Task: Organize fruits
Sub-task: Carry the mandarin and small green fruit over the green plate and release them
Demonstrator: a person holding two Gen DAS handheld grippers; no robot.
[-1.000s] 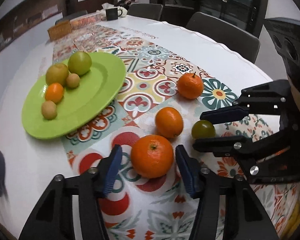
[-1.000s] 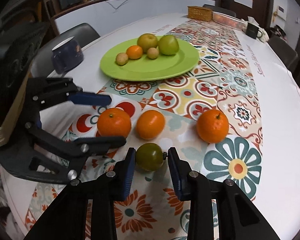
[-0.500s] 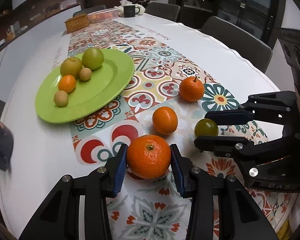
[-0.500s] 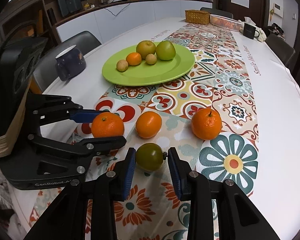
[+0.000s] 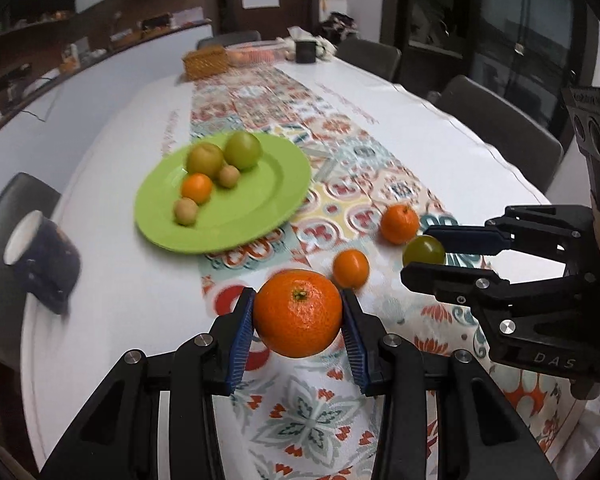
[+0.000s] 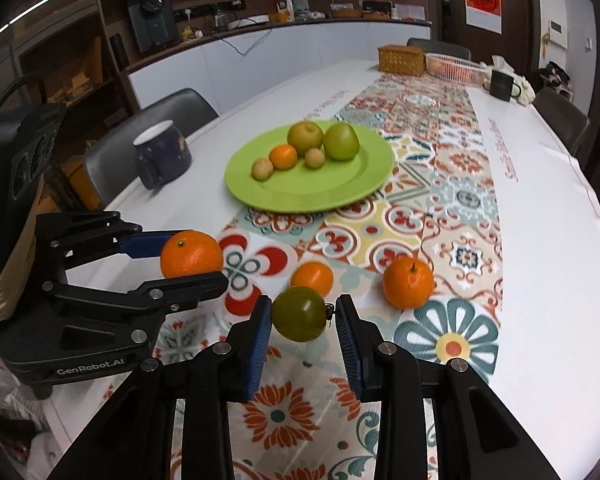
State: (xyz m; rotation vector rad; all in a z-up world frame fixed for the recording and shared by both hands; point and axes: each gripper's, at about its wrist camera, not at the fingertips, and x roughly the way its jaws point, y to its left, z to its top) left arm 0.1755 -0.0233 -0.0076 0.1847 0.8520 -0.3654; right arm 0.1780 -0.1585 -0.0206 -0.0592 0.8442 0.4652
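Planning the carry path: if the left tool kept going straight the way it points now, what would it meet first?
Probably the patterned table runner, between the small loose orange and the green plate; depth is unclear. The left tool holds a large orange.

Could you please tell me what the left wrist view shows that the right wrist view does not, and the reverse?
Only the left wrist view shows the glazed dark cabinet behind the chairs. Only the right wrist view shows the wall shelves and the counter's black appliance. Both show the green plate of fruit, the navy mug, the left claw shut on a large orange, and the right claw shut on a green tomato.
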